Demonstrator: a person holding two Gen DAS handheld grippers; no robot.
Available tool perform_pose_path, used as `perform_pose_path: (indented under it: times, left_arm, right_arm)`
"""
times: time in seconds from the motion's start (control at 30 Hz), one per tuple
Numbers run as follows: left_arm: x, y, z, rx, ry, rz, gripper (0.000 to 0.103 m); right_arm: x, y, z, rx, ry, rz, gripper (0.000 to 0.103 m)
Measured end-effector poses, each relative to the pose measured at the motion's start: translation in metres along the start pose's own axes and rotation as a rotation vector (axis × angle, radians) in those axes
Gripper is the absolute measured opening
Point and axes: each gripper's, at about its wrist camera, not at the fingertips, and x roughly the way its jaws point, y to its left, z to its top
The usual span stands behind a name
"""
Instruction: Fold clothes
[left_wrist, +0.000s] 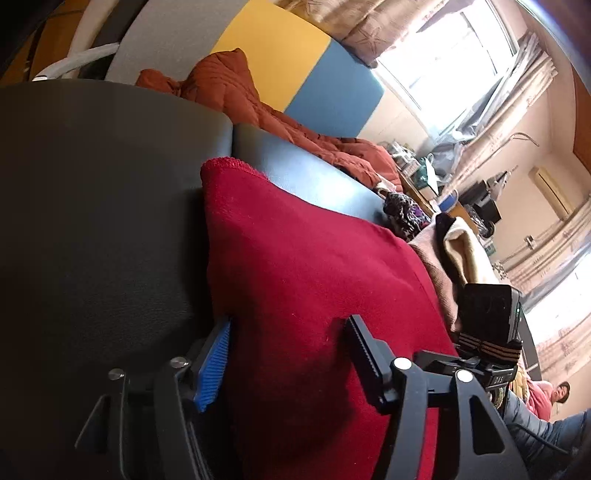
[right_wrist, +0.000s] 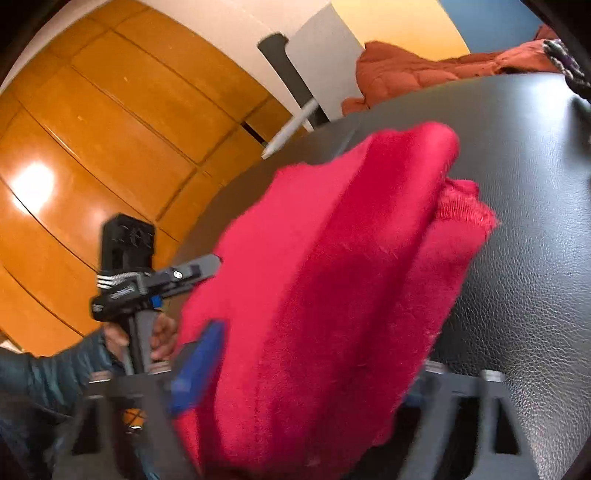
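A red knitted garment (left_wrist: 314, 295) fills the foreground of the left wrist view, lying between the spread fingers of the left gripper (left_wrist: 288, 332), whose blue ribbed pad (left_wrist: 214, 362) stands at the cloth's left edge while the black finger (left_wrist: 364, 347) rests on top of the fabric further right. The two fingers stand well apart, with red cloth between them; whether the pads press on it cannot be told. The garment is spread over a black leather-look bench (left_wrist: 92, 206), its hemmed corner reaching toward the seam between two cushions.

From the right wrist view, the same red garment (right_wrist: 332, 295) rises in a thick folded bunch between the fingers of the right gripper (right_wrist: 306, 373). A blurred blue pad (right_wrist: 199, 369) sits against its left side; the opposite finger is hidden behind the cloth, so the grip cannot be judged. Beyond the bunch, the left gripper (right_wrist: 207, 267) reaches in from the left, held by a person's hand (right_wrist: 162, 339) in a dark blue puffer sleeve (right_wrist: 48, 373).

At the far end of the bench lie a rust-orange quilted jacket (left_wrist: 236, 99), a dark patterned cloth (left_wrist: 404, 214) and a brown and cream pile of clothing (left_wrist: 450, 251). A small black camera (left_wrist: 487, 314) is strapped on the right gripper at the right of the left view. Yellow and blue wall panels (left_wrist: 295, 66) and a bright curtained window (left_wrist: 450, 62) stand behind; orange wooden cabinet doors (right_wrist: 110, 140) fill the right view's background.
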Motion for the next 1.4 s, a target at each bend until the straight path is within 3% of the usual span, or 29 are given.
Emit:
perform_pose_path:
  times: [0.03, 0.2, 0.43, 0.7, 0.9, 1.03, 1.13, 1.23, 1.33, 1.4]
  left_arm:
    - [-0.003, 0.001, -0.003, 0.002, -0.009, 0.006, 0.049]
    - [-0.023, 0.006, -0.017, 0.004, -0.036, 0.011, 0.035]
    - [-0.094, 0.042, -0.033, -0.026, -0.094, 0.046, 0.029]
    - [-0.253, 0.120, -0.066, -0.152, -0.297, 0.196, 0.025]
    - [-0.388, 0.171, -0.114, -0.294, -0.515, 0.419, 0.025]
    - [-0.441, 0.208, -0.160, -0.458, -0.603, 0.558, 0.025]
    - [-0.455, 0.241, -0.192, -0.622, -0.606, 0.625, 0.024]
    - [-0.452, 0.263, -0.215, -0.725, -0.593, 0.640, 0.025]
    - [-0.447, 0.269, -0.220, -0.740, -0.572, 0.672, 0.028]
    - [-0.447, 0.263, -0.214, -0.711, -0.548, 0.722, 0.030]
  right_arm:
    - [0.001, 0.000, 0.000, -0.003, 0.002, 0.004, 0.064]
    - [0.012, 0.010, 0.002, -0.024, 0.022, 0.000, 0.057]
    - [0.051, 0.051, -0.001, -0.040, 0.076, 0.040, 0.053]
    - [0.187, 0.176, 0.034, -0.201, 0.226, 0.202, 0.048]
    - [0.310, 0.309, 0.057, -0.423, 0.376, 0.378, 0.045]
    - [0.398, 0.393, 0.053, -0.544, 0.504, 0.460, 0.045]
    - [0.452, 0.429, 0.036, -0.610, 0.596, 0.444, 0.045]
    - [0.495, 0.444, 0.016, -0.656, 0.681, 0.384, 0.046]
    - [0.519, 0.438, 0.009, -0.681, 0.704, 0.301, 0.066]
    - [0.513, 0.433, 0.015, -0.684, 0.683, 0.281, 0.072]
